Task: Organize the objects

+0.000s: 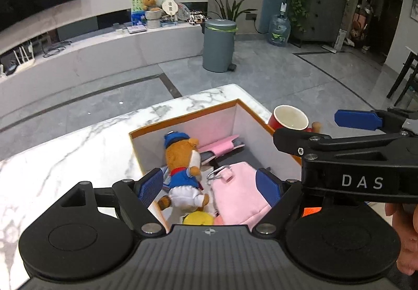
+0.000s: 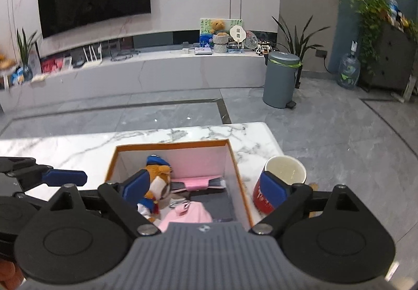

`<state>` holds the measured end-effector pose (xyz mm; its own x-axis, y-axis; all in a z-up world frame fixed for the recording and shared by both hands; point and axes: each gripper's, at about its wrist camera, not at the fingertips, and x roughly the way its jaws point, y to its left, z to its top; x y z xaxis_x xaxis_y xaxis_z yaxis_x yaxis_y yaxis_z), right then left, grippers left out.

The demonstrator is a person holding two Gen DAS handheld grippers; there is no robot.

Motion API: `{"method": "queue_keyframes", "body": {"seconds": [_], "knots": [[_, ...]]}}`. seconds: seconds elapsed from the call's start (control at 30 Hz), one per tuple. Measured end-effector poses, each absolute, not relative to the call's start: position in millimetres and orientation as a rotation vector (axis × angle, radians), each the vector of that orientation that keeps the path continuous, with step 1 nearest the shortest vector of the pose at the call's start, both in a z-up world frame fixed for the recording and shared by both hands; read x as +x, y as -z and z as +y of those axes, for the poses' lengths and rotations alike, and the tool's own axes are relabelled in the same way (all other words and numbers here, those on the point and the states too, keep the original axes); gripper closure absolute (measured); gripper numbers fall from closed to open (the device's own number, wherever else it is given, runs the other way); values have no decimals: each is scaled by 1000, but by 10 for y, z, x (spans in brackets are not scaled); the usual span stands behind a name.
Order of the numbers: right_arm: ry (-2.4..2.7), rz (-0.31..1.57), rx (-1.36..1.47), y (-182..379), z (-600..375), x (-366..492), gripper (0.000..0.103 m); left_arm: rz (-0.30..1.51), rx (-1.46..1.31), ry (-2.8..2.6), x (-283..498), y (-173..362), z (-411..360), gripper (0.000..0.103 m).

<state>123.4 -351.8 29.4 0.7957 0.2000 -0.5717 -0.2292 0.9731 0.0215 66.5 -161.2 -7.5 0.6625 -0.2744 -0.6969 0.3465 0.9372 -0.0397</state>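
While both grippers hang above the box with jaws spread wide and nothing between them, the left gripper has the plush bear and pink pouch just below its fingertips. Below the right gripper lie the same toys, and the red cup stands on the table behind its right finger.

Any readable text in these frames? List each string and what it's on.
"DAS": white letters on the black body of the right claw, seen from the left wrist view.
White print on the red ceramic mug: too blurred to read.
Labels on the blue water jug and the white round fan: too small to read.
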Motion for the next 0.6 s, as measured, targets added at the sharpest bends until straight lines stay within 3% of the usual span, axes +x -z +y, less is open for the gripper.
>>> {"method": "queue_keyframes", "body": {"seconds": [0.37, 0.6], "knots": [[-236, 621, 119, 20, -3681, 913, 8, 757, 90, 329, 359, 278, -1594, 8], [-218, 520, 135, 264, -3764, 776, 4, 779, 52, 247, 311, 459, -1431, 8]]}}
